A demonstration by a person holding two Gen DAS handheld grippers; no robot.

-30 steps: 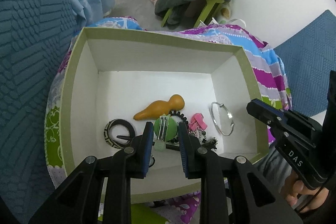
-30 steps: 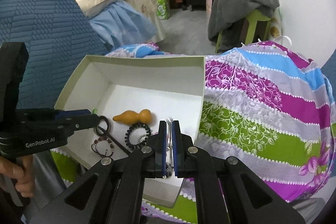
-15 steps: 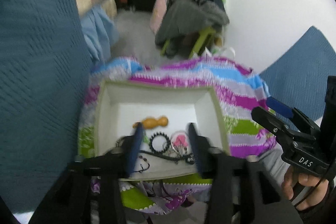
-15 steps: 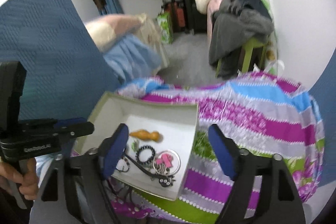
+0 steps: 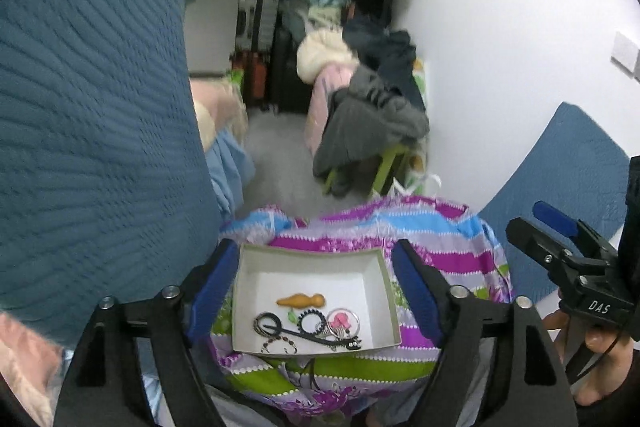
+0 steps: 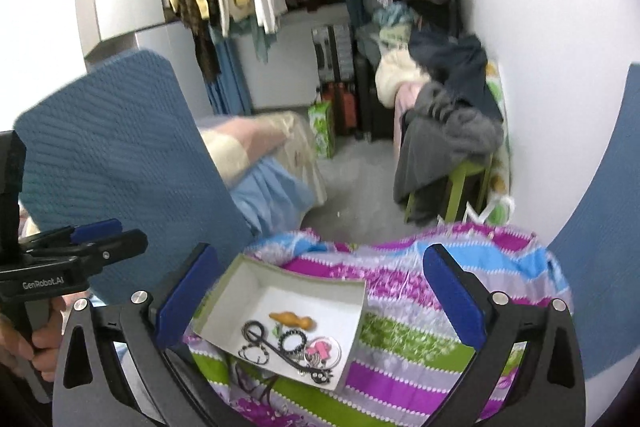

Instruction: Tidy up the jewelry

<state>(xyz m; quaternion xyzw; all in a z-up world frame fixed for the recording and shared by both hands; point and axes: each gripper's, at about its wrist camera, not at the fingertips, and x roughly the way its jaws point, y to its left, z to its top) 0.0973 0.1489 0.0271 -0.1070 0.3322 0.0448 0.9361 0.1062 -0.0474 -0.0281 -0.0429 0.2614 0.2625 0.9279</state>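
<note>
Both tools hang high above the work with nothing between their pads: the left gripper (image 5: 316, 291) has its fingers spread wide enough to frame the whole box (image 5: 387, 291), and the right gripper (image 6: 316, 295) is spread just as wide. The jewelry sits bunched along the near side of the box, which rests on the striped blanket (image 6: 460, 291): an orange gourd pendant (image 5: 301, 301) lies a little farther in, then a black bangle (image 5: 267, 319) at the left, a black beaded bracelet (image 5: 310, 321) in the middle, and a pink clip (image 5: 341, 321) inside a thin silver ring (image 5: 357, 319) at the right, with a dark cord (image 5: 308, 337) trailing across the near edge. Everything looks gathered, so the step in hand is probably a last check or tidy. To do it well, come down over one piece at a time, choosing one that lies free of the cord, narrow the fingers before reaching the floor of the box, and keep the other tool ready at the rim so the light box does not slide on the soft blanket
</note>
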